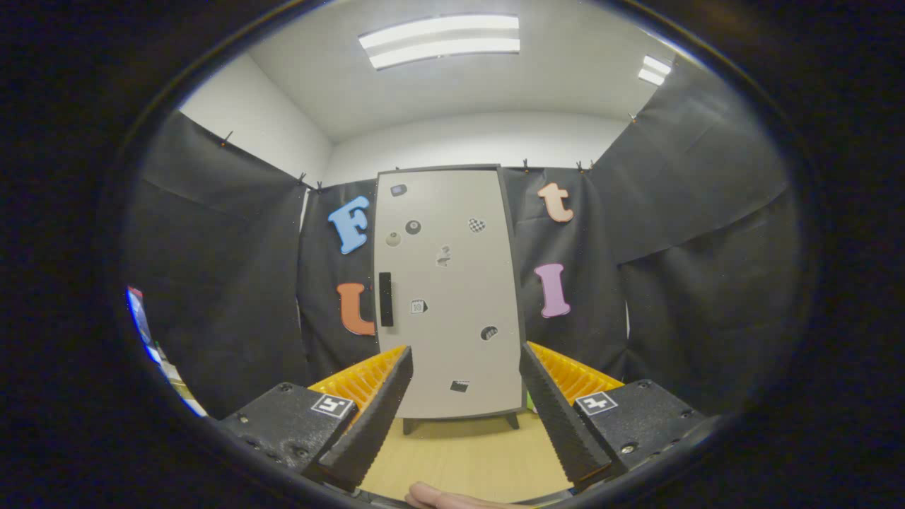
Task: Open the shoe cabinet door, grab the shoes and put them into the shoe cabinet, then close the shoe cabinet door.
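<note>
The shoe cabinet (452,297) stands upright against the black cloth wall, straight ahead and well beyond my fingers. Its light grey door is shut and carries several small stickers. A black vertical handle (385,299) sits on the door's left edge at mid height. The cabinet rests on short dark legs (409,425) on the wooden floor (459,452). My gripper (466,364) is open, its two black ribbed fingers (378,403) spread wide with nothing between them, framing the lower part of the door.
Black cloth walls close in on the left, right and behind the cabinet. A fingertip of the person's hand (438,497) shows just below the fingers. Some bright clutter (145,329) lies far to the left, at the cloth's edge.
</note>
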Tool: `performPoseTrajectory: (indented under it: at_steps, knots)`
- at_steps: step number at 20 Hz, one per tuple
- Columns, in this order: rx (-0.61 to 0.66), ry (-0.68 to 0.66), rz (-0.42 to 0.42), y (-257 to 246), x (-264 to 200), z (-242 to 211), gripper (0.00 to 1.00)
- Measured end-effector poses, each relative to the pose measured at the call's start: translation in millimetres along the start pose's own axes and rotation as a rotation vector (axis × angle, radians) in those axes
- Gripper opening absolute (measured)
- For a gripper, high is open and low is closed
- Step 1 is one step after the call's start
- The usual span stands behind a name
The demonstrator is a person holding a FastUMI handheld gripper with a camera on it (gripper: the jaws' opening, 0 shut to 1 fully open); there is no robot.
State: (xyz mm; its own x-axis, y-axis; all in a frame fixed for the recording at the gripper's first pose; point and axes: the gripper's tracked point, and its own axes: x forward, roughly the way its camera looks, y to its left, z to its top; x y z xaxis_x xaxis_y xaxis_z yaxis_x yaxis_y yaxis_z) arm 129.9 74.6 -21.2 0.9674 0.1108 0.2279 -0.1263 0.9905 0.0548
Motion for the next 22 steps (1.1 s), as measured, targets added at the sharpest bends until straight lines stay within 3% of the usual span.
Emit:
performPoseTrajectory:
  at_steps: [8,12,14,22]
  knots:
    - [-0.07,-0.043,-0.026,-24.0,19.8,-4.5,0.99]
    - [-0.057,-0.061,0.037,-17.6,31.6,-4.6,0.99]
    - [-0.074,-0.065,0.021,-24.1,36.9,-4.1,0.99]
    - [-0.075,0.005,-0.002,-37.5,52.2,-15.9,0.99]
